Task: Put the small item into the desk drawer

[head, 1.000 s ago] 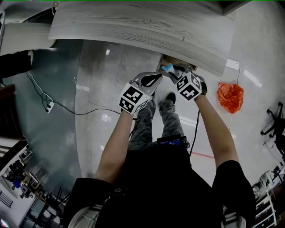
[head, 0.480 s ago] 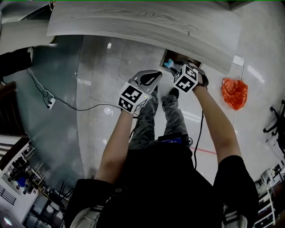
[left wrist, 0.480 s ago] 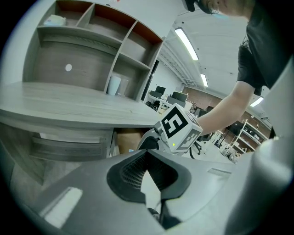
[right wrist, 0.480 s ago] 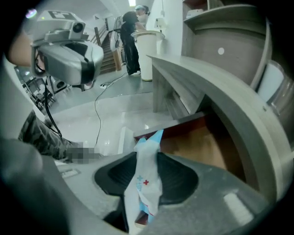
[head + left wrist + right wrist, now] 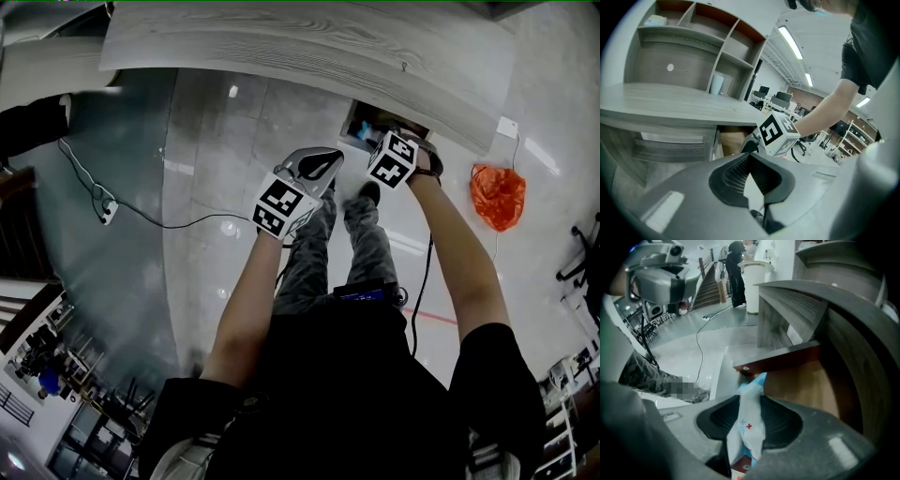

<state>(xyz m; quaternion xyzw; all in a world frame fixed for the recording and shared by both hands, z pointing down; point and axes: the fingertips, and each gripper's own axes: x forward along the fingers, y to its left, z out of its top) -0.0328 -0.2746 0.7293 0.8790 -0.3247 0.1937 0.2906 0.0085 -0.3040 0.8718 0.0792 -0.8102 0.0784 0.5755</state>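
Note:
My right gripper (image 5: 373,139) is shut on a small white and blue packet (image 5: 747,427) with a red cross printed on it. It points steeply down over the open desk drawer (image 5: 801,385), whose wooden bottom and red-brown front wall (image 5: 778,359) lie just beyond the packet. In the head view the drawer (image 5: 361,117) shows under the grey desk top (image 5: 281,47), with the packet's blue edge (image 5: 360,132) at its mouth. My left gripper (image 5: 330,157) hangs left of the drawer, shut and holding nothing. From the left gripper (image 5: 750,157) view the right gripper's marker cube (image 5: 776,133) stands before the drawer.
An orange bag (image 5: 497,192) lies on the glossy floor to the right. A cable and power strip (image 5: 105,214) lie at the left. My legs and shoes (image 5: 366,197) stand below the drawer. Open shelves (image 5: 693,42) stand on the desk.
My right gripper has sunk and tipped further down with the packet, closer over the drawer opening. The left gripper has barely shifted.

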